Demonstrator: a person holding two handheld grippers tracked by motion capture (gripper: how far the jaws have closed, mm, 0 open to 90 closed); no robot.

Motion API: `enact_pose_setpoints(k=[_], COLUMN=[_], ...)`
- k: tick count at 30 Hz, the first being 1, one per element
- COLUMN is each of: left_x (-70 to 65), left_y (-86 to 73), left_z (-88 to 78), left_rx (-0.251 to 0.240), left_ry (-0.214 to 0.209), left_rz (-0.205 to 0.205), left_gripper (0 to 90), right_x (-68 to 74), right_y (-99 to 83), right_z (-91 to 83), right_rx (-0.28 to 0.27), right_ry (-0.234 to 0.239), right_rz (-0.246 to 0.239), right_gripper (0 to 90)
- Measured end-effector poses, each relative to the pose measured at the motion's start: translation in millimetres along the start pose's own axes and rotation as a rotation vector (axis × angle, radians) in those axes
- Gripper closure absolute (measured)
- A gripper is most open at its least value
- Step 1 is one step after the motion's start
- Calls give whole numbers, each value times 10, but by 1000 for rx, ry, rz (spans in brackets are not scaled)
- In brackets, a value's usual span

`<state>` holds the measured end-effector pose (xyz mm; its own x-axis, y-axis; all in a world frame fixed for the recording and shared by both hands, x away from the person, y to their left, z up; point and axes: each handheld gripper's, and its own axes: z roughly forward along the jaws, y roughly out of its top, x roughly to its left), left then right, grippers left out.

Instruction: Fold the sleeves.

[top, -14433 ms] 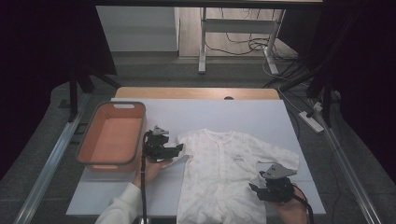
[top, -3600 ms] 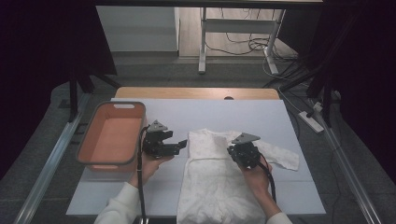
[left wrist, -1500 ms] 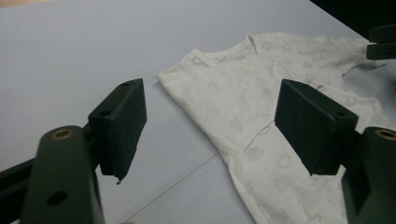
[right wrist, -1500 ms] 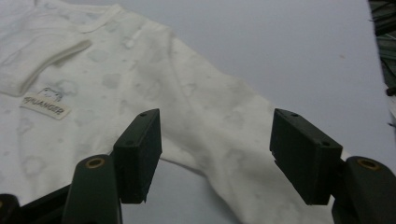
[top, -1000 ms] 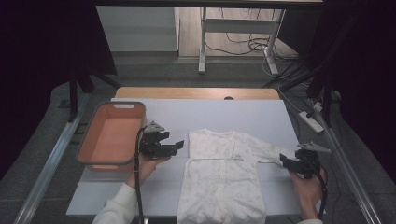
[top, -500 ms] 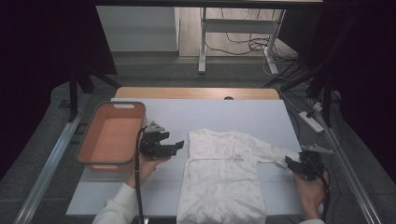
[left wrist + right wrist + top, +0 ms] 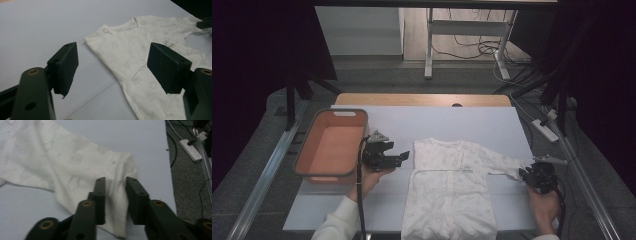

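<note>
Two black tongs (image 7: 113, 200) pinch soft, cloud-printed sleeve (image 7: 75, 167).

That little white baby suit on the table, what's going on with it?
A person is working on the baby suit with a hand-held gripper in each hand. The right gripper has just been closing its jaws on the cuff of the outstretched sleeve, with cloth bunched between them. The left gripper waits open beside the suit's other shoulder.
</note>
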<state>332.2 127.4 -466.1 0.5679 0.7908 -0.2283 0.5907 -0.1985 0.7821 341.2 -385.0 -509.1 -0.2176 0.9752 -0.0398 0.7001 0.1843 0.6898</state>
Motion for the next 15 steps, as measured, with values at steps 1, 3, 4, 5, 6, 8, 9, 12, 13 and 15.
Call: enact_pose_setpoints(k=[1,3,4,5,6,8,9,12,13,15], left_x=[0,1,2,3,4,4,2,-2,-2,-3], left_y=[0,0,0,0,0,0,0,3,3,5], left_z=[-1,-1,0,1,1,2,1,-2,-4,-8], left_rx=[-1,-1,0,0,0,1,1,-1,-2,-4], left_ry=[0,0,0,0,1,1,1,1,0,0], left_rz=[0,0,-1,0,-1,0,0,2,2,2], left_gripper=[254,254,254,254,254,254,253,254,253,253], right_x=[8,29,35,40,45,55,63,105,132,164], right_y=[3,14,20,26,33,55,69,109,124,143], right_z=[-2,-6,-10,-17,-25,-53,-73,-119,-134,-149], right_rx=[2,4,2,-2,-8,-27,-39,-66,-71,-82], right_ry=[0,1,5,6,9,34,43,54,58,67], right_rz=[-6,-19,-21,-23,-22,-5,1,-4,-9,-19], right_gripper=[780,811,817,822,825,831,832,833,833,833])
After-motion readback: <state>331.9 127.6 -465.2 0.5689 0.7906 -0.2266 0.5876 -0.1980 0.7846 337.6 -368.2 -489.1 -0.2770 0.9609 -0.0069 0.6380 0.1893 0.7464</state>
